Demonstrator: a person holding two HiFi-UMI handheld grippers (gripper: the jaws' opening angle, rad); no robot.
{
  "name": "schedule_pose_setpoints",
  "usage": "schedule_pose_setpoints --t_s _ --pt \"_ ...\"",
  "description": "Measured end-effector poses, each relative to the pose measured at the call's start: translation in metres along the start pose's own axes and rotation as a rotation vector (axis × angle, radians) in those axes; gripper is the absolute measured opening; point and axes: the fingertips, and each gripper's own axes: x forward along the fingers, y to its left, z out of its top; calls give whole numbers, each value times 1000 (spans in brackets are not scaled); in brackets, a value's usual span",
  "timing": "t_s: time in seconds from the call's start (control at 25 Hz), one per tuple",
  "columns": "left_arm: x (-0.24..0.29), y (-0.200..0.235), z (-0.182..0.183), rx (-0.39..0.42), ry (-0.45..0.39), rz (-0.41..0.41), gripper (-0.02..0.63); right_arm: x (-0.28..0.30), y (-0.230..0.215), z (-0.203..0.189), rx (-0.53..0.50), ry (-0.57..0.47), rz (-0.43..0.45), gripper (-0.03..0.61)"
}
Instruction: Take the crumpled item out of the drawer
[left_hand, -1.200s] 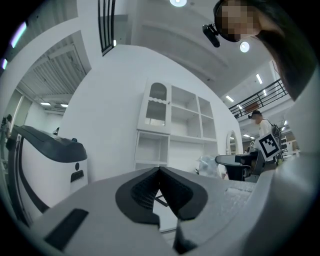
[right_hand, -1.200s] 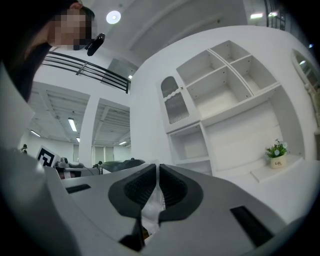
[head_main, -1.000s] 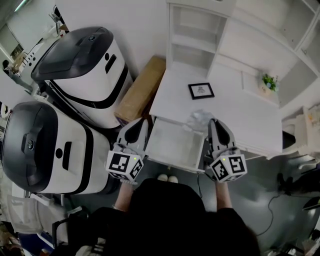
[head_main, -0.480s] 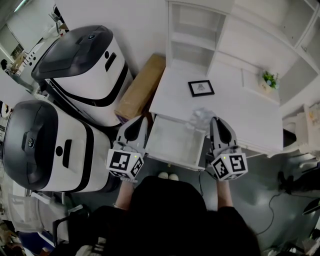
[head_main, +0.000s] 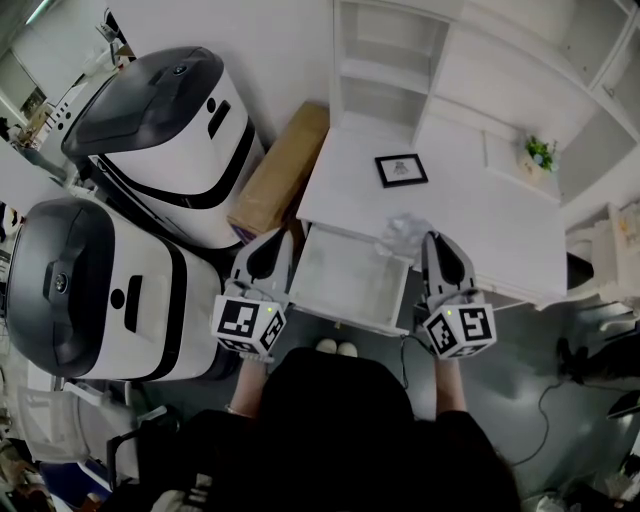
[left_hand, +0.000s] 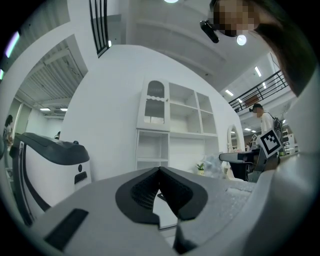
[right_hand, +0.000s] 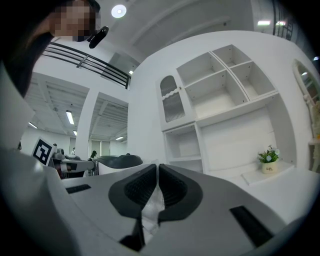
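White worktop (head_main: 490, 225) carries the open drawer (head_main: 345, 322) at frame centre. The right tool (head_main: 430, 240) is clenched on the crumpled item (head_main: 400, 234), which lies just up-left of its tips, over the drawer's upper right corner. The left tool (head_main: 274, 242), closed and empty, sits farther away at the drawer's left edge.

My left gripper (head_main: 283, 243), right gripper (head_main: 428, 243): pale grey tapered shells, black ribbed pads (left_hand: 145, 192). Cube (head_main: 248, 326) behind each, black-white square markers, small yellow-green dot. I wear black top (head_main: 340, 420).
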Motion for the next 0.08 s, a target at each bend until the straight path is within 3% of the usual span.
schedule_pose_setpoints --t_s 0.08 --pt "1 -1 -1 0 3 1 -3 0 0 0 -2 1 2 6"
